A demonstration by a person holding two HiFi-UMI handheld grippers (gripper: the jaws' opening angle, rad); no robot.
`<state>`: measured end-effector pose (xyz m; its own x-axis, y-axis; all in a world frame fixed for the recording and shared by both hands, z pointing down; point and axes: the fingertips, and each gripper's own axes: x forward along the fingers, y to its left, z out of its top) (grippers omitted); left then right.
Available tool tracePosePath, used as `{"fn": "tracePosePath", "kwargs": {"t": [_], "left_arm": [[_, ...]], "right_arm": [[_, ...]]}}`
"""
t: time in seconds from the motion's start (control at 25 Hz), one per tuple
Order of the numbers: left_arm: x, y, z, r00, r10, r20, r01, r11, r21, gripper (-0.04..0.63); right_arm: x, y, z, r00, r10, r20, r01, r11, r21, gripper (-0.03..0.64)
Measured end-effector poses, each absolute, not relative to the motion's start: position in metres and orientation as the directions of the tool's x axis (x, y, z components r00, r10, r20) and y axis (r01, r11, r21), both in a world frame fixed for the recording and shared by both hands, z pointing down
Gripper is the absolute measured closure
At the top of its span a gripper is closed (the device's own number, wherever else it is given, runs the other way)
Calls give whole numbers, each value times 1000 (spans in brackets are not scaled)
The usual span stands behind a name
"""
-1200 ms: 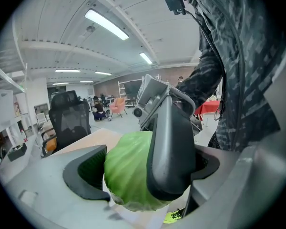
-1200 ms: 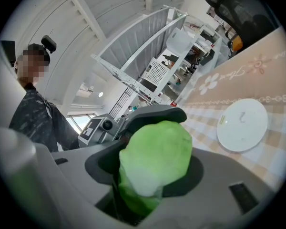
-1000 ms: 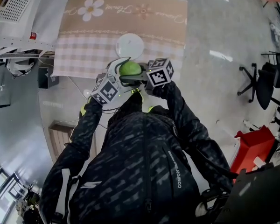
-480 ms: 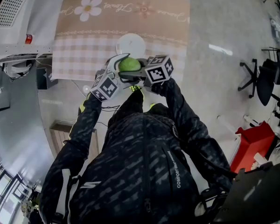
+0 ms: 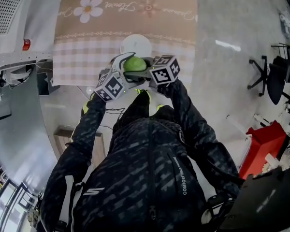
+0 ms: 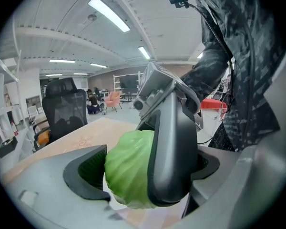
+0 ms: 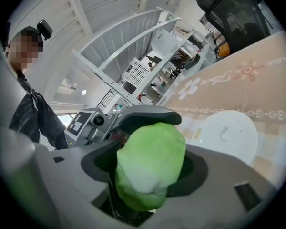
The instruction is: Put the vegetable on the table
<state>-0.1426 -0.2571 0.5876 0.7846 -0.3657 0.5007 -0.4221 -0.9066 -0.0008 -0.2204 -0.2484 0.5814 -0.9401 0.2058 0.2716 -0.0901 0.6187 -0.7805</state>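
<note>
The round light-green cabbage (image 5: 135, 63) is clamped in the left hand-held gripper (image 6: 145, 168) just above the cloth-covered table (image 5: 87, 57), while the right hand-held gripper (image 7: 148, 168), whose jaws have just been opening, loosely brackets it.

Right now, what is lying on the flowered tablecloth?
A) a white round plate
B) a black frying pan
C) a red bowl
A: a white round plate is the only dish on the tablecloth, lying just beyond the green cabbage that is held up in front of it.
</note>
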Motion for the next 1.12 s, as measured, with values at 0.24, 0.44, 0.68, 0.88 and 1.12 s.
{"fn": "tracePosePath", "kwargs": {"t": [0.24, 0.44, 0.68, 0.88, 1.12], "left_arm": [[-150, -262, 599, 790, -360, 497, -428, -904, 24, 118], [-157, -270, 611, 782, -354, 513, -427, -904, 27, 118], [-161, -282, 628, 755, -350, 555, -431, -902, 18, 118], [-161, -290, 636, 744, -357, 565, -442, -897, 16, 118], [-163, -300, 654, 709, -347, 614, -455, -890, 22, 118]], "right_arm": [[-219, -261, 592, -942, 169, 290, -133, 606, -784, 304], [-213, -273, 600, -945, 132, 299, -166, 595, -786, 304], [-201, -283, 609, -941, 91, 326, -210, 599, -773, 304], [-193, -283, 618, -930, 88, 358, -234, 608, -759, 305], [-184, -281, 630, -922, 82, 377, -260, 591, -763, 332]]}}
